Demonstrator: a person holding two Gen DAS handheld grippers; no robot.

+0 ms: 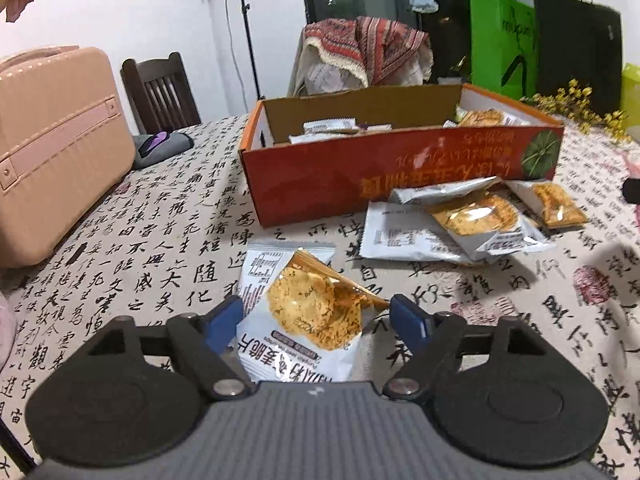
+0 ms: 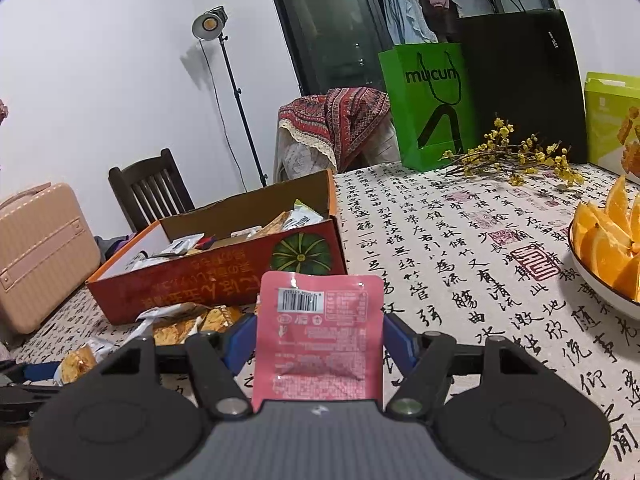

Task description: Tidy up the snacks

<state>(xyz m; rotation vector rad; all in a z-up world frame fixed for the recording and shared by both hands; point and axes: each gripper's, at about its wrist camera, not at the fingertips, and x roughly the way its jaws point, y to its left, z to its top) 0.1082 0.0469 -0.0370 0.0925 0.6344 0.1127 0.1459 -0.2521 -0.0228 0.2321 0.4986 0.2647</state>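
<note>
Left gripper [image 1: 316, 316]: we see its blue pads standing apart on either side of a white cracker packet [image 1: 298, 312]; the left pad lies at the packet's edge and the right pad stands just clear of it, so we read the jaws as spread and not pressing.
White cracker packet: we find it lying on the calligraphy tablecloth [image 1: 160, 264], partly over a second packet [image 1: 276, 256] turned printed-back up, in front of the orange box [image 1: 400, 168].
Right gripper [image 2: 318, 336]: we see its jaws closed against the two side edges of a pink sachet [image 2: 320, 328], which stands upright between them with its barcode facing the camera.
Orange box: we note that it is open at the top, with several packets inside, and a green pumpkin printed on its front wall; it stands near the middle of the table.
Loose packets [image 1: 464, 220]: we count a small heap of white and orange packets lying on the cloth, touching the box's front wall near its pumpkin end.
Left of the box: we see a pink case [image 1: 60, 152] on the table and a dark wooden chair [image 1: 158, 92] behind it.
Far edge: we see a green paper bag [image 2: 428, 104], a black bag [image 2: 524, 80] and a yellow flower sprig [image 2: 516, 156].
Right edge: we see a bowl of orange wedges [image 2: 608, 240] on the cloth, well apart from the box.
</note>
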